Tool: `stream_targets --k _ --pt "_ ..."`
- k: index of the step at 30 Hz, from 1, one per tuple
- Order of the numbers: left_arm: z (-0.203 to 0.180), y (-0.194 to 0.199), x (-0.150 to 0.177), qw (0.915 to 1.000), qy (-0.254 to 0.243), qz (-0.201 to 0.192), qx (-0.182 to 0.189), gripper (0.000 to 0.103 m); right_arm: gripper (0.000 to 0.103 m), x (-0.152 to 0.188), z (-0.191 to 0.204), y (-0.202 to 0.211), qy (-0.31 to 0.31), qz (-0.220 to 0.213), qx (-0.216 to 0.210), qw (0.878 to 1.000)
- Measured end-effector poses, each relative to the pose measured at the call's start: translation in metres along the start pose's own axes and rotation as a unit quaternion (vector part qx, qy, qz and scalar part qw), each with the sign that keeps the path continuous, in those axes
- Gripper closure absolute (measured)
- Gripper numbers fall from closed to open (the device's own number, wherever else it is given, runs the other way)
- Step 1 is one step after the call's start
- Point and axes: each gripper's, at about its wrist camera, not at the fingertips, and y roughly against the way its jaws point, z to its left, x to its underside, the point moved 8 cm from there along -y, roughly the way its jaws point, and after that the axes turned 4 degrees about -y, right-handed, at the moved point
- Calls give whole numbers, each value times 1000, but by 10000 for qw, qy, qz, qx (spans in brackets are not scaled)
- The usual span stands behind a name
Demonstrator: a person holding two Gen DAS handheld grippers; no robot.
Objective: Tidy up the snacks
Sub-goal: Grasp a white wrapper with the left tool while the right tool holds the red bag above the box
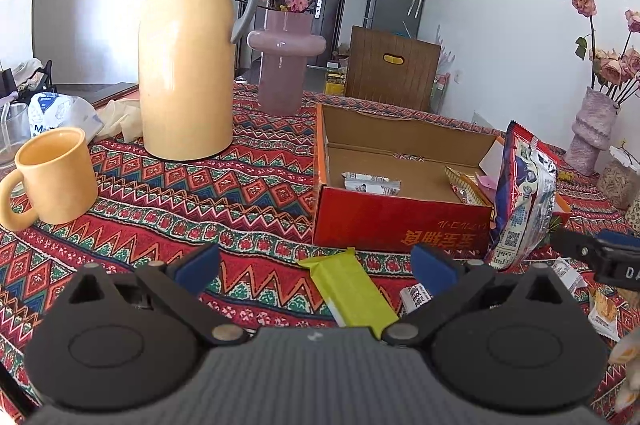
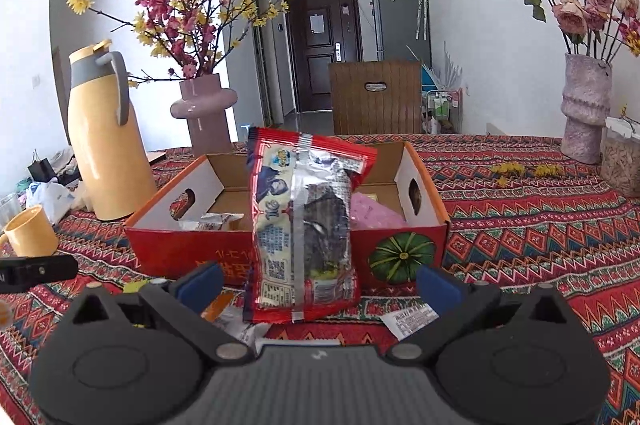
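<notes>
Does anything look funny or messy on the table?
Yes. A big red snack bag stands on end, propped against the front of the red box rather than inside it. Small yellow petals lie scattered on the tablecloth near the grey vase.

A lived-in home is showing here: a tabletop [image 2: 520, 193] is wearing a patterned red cloth, with a yellow thermos jug [image 1: 188, 45], a matching mug [image 1: 56, 177] and vases of flowers [image 2: 204, 113] sitting on it (one bunch is looking dried). Behind, a dark front door [image 2: 320, 45] is closing off a hallway.
</notes>
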Motion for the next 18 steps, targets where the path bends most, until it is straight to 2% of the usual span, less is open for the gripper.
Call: stream_targets --k 5,10,13,15,18 --pt "6 -2 1 10000 49 20 -10 0 0 -16 17 -25 308 -66 100 9995" --pt "11 -6 2 9999 97 57 -38 0 3 -14 22 -58 470 165 401 9980" --pt "13 -8 2 9999 106 79 -49 0 14 -12 20 -65 401 209 443 9980" --pt "13 -10 2 9999 111 99 -50 0 31 -10 19 -67 407 260 429 9979" --pt "12 -11 3 9999 98 119 -38 0 42 -10 17 -61 313 197 303 9989"
